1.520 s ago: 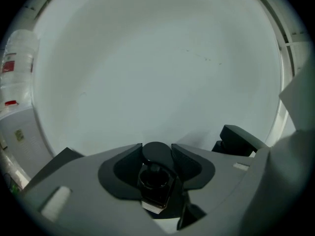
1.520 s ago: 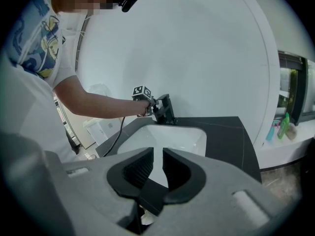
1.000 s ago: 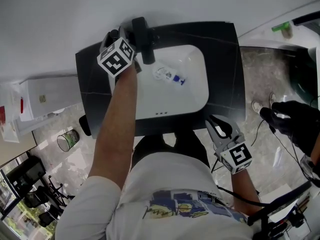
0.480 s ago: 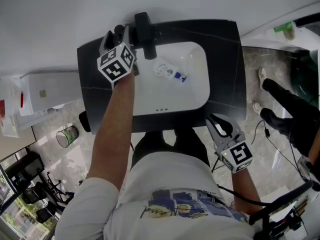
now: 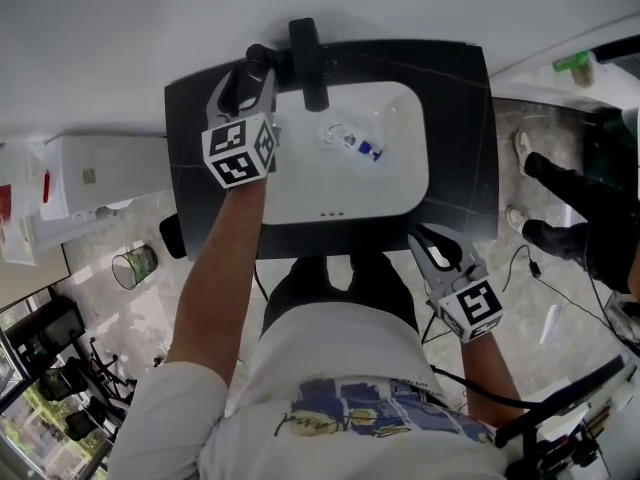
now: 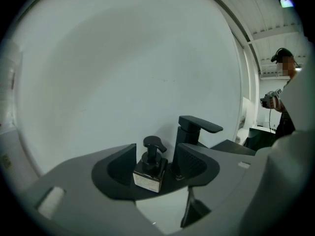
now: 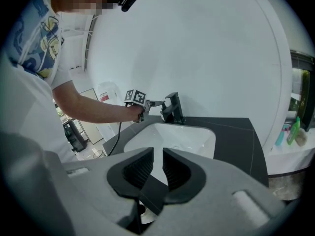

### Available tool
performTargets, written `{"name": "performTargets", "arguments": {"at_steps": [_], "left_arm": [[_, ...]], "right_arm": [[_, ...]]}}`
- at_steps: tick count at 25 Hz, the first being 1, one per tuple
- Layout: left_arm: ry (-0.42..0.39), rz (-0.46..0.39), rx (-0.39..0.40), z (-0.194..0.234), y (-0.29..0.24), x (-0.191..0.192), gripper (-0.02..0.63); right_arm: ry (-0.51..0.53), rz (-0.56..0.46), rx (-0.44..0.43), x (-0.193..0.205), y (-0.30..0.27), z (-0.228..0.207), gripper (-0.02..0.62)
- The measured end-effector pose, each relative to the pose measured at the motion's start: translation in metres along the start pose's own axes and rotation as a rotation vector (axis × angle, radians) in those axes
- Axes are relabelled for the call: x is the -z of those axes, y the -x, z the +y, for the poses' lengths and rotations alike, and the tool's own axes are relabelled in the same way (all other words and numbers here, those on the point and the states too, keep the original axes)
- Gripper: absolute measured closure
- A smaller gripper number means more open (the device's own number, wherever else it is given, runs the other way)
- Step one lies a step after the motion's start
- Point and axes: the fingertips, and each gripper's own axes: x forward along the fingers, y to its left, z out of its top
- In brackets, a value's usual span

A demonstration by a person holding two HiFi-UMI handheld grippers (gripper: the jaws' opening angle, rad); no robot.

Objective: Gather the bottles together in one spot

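A black pump bottle [image 5: 257, 60] [image 6: 150, 170] stands upright on the black counter [image 5: 460, 98], just left of the black faucet [image 5: 308, 56] [image 6: 193, 132]. My left gripper [image 5: 248, 84] [image 6: 156, 156] points at it. The bottle sits between the fingertips with a gap on each side, and the jaws are closing. A clear bottle with a blue cap [image 5: 352, 140] lies in the white sink [image 5: 400, 173]. Near my waist, off the counter's front edge, my right gripper [image 5: 436, 250] [image 7: 157, 159] holds nothing, its jaws a narrow slit apart.
A white cabinet [image 5: 100, 178] and a bin [image 5: 135, 266] are on the floor at left. A person's legs [image 5: 570, 218] stand at right. A green bottle [image 5: 572, 63] sits on a far right ledge. The wall runs right behind the faucet.
My left gripper has drawn back toward me from the pump bottle, which now shows free beside the faucet. The right gripper has stayed put. The person at right has shifted their legs.
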Motion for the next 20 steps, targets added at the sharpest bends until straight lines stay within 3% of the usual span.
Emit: {"name": "performTargets", "arguments": {"at_steps": [6, 10, 14, 20], "left_arm": [[-0.118, 0.045, 0.099, -0.036, 0.019, 0.026, 0.339], [-0.246, 0.1, 0.198, -0.066, 0.034, 0.057, 0.339], [-0.359, 0.173, 0.34, -0.109, 0.05, 0.098, 0.339], [-0.562, 0.313, 0.616, -0.167, 0.064, 0.165, 0.32]], "right_arm": [[0.001, -0.017, 0.003, -0.006, -0.004, 0.002, 0.54], [-0.002, -0.028, 0.011, -0.01, -0.004, 0.006, 0.54], [-0.029, -0.021, 0.031, -0.003, -0.002, 0.006, 0.54], [-0.059, -0.037, 0.056, -0.002, -0.003, 0.012, 0.54]]}}
